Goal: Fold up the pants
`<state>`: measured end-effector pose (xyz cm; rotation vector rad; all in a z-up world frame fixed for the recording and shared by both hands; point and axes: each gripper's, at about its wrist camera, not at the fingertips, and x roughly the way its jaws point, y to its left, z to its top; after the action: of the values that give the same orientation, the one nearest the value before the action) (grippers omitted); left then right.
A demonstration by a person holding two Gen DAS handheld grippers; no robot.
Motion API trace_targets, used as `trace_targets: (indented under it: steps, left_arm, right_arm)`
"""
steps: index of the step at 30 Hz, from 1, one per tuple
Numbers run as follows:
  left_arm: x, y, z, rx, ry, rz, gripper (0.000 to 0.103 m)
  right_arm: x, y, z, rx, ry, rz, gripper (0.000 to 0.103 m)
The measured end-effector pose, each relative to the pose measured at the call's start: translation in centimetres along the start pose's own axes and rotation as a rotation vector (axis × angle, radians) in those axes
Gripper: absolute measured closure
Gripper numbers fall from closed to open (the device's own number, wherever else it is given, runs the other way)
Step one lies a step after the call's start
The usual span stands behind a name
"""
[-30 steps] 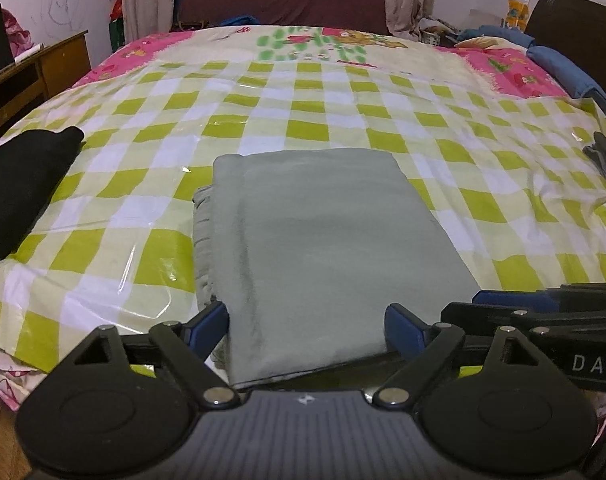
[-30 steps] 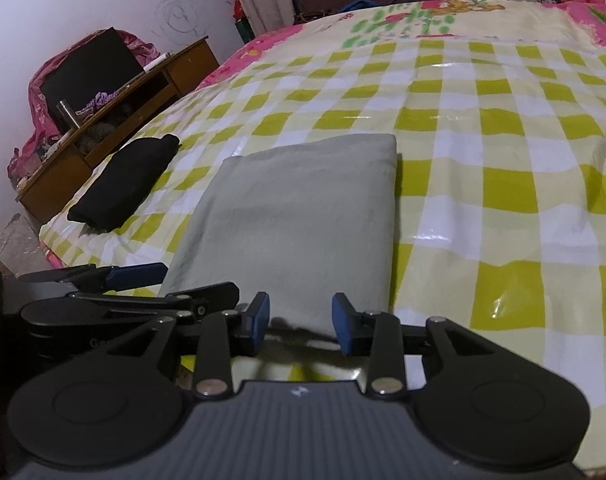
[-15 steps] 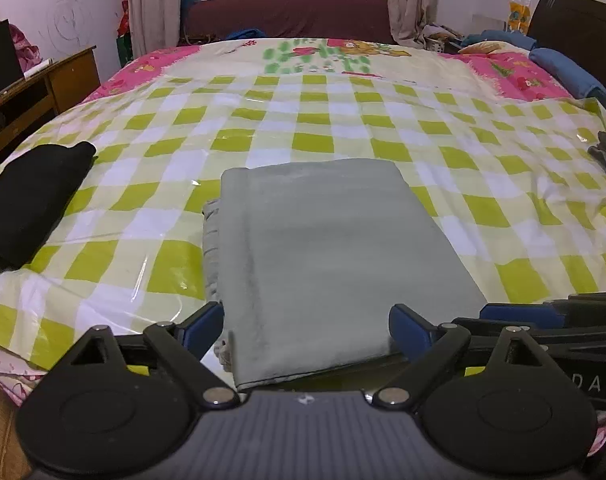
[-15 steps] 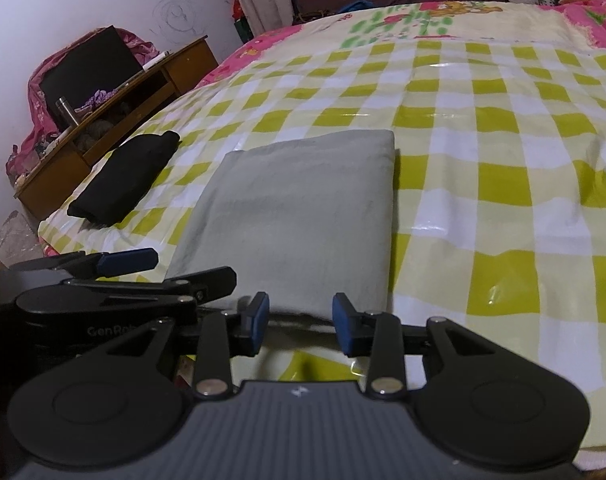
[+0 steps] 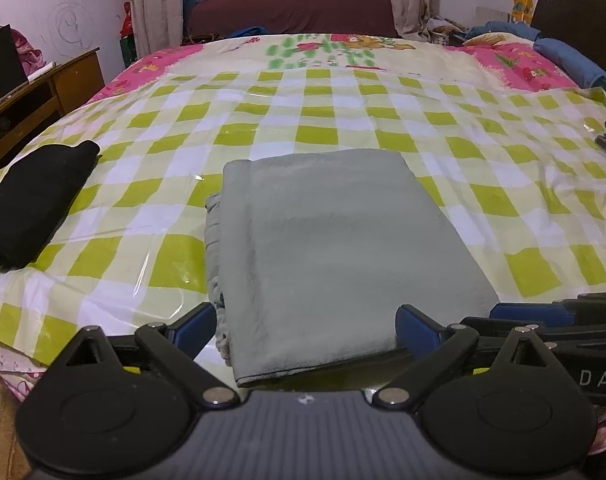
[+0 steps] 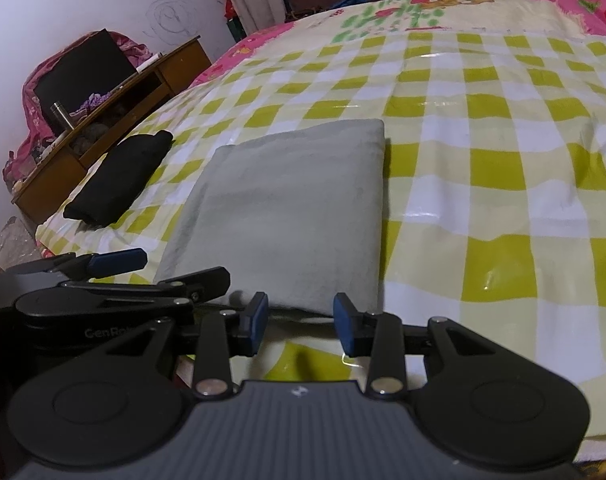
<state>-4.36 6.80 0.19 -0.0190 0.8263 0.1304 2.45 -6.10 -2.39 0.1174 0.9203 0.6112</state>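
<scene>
The grey pants (image 5: 335,248) lie folded into a flat rectangle on the bed's green-and-white checked plastic cover (image 5: 311,136), close to the cover's near edge. In the left wrist view their stacked, slightly ragged layers show along the left side, and the near hem runs across just ahead of the camera.

The left gripper (image 5: 305,326) stands wide open. Its two blue fingertips (image 5: 193,330) sit on either side of the near end of the pants, one beside the layered left edge and the other by the right corner, and neither pad presses on the cloth. Whether the fabric touches them I cannot tell.

The right gripper (image 6: 301,322) is partly open with nothing between its pads. It hovers just short of the near right corner of the pants (image 6: 287,216), and bare checked cover shows in the gap between its fingers. In the right wrist view the left gripper (image 6: 143,276) appears at the near left corner of the pants.

A folded black garment (image 5: 35,200) lies on the cover to the left of the pants, apart from them. Farther left of it, off the bed, stands a wooden desk (image 6: 103,128). Beyond the far side of the pants the cover gives way to a pink floral bedsheet (image 5: 515,64), and a blue cloth (image 5: 575,66) lies far to the right.
</scene>
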Motion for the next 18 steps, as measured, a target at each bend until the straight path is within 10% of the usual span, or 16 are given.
trace_targets:
  steps: [18]
  left_arm:
    - [0.9, -0.05, -0.4, 0.019, 0.018, 0.056, 0.0]
  right_arm:
    - [0.42, -0.85, -0.53, 0.029, 0.003, -0.002, 0.064]
